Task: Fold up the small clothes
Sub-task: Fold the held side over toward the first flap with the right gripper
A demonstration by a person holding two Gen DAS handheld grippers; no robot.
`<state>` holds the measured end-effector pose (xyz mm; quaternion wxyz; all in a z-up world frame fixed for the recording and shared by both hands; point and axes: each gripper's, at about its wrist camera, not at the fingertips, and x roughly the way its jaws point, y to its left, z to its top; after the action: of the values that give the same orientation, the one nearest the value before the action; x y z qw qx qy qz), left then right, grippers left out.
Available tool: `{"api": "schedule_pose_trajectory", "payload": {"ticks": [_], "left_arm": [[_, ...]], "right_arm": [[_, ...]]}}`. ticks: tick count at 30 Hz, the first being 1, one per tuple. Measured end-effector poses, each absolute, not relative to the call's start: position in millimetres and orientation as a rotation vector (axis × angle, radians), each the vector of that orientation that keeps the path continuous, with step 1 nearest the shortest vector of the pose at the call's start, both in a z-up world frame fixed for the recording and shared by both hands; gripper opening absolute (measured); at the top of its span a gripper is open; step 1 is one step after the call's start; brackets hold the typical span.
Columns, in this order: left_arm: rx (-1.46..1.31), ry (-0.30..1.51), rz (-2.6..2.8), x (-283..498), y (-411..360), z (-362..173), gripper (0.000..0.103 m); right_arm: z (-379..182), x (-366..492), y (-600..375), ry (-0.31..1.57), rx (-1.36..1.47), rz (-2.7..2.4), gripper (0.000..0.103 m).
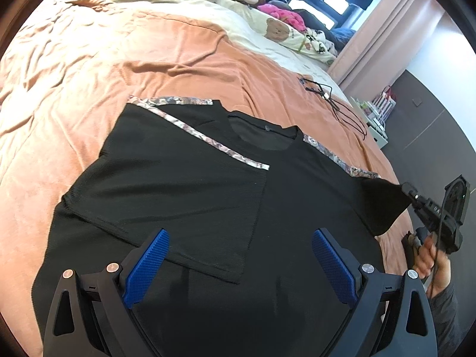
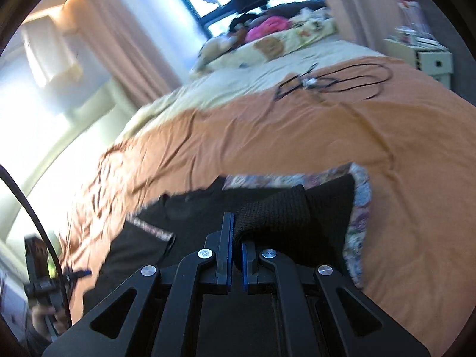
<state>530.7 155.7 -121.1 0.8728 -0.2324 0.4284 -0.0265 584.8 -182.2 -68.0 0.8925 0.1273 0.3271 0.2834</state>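
Note:
A black T-shirt (image 1: 184, 184) with patterned shoulder strips lies flat on the orange bedspread (image 1: 74, 83). Its left sleeve is folded in over the chest. My left gripper (image 1: 241, 255) is open and empty, hovering over the shirt's lower middle. My right gripper (image 2: 236, 238) is shut on the shirt's right sleeve (image 2: 282, 211) and lifts it off the bed. In the left wrist view the right gripper (image 1: 409, 192) shows at the far right, pinching the raised sleeve tip (image 1: 383, 205).
A black cable (image 1: 330, 101) lies on the bedspread beyond the shirt, also in the right wrist view (image 2: 336, 81). Pillows, soft toys and clothes (image 1: 279, 20) are piled at the head of the bed. A white cabinet (image 2: 428, 59) stands beside the bed.

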Motion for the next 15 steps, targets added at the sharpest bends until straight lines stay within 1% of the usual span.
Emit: {"api": "schedule_pose_trajectory", "payload": {"ticks": [6,11,12,13,14,15], "left_arm": [[-0.498,0.897,-0.044,525.6,164.5,-123.7,0.097],[-0.517,0.896,-0.042,522.5,168.5,-125.4,0.097],[-0.518,0.896,-0.041,522.0,168.4,-125.4,0.097],[-0.518,0.897,-0.041,521.8,168.1,-125.3,0.097],[-0.517,0.898,-0.041,521.3,167.7,-125.1,0.097],[-0.516,0.898,-0.042,521.3,167.2,-124.8,0.097]], "right_arm": [[-69.2,592.8,-140.3,0.738,0.152,0.658,0.001],[-75.6,600.5,-118.3,0.833,0.085,0.684,0.002],[-76.9,604.1,-116.4,0.87,0.081,0.691,0.007],[-78.0,605.1,-114.4,0.896,0.078,0.692,0.027],[-78.3,607.5,-114.4,0.913,0.073,0.686,0.044],[-75.3,607.3,-119.6,0.906,0.076,0.676,0.076]]}}
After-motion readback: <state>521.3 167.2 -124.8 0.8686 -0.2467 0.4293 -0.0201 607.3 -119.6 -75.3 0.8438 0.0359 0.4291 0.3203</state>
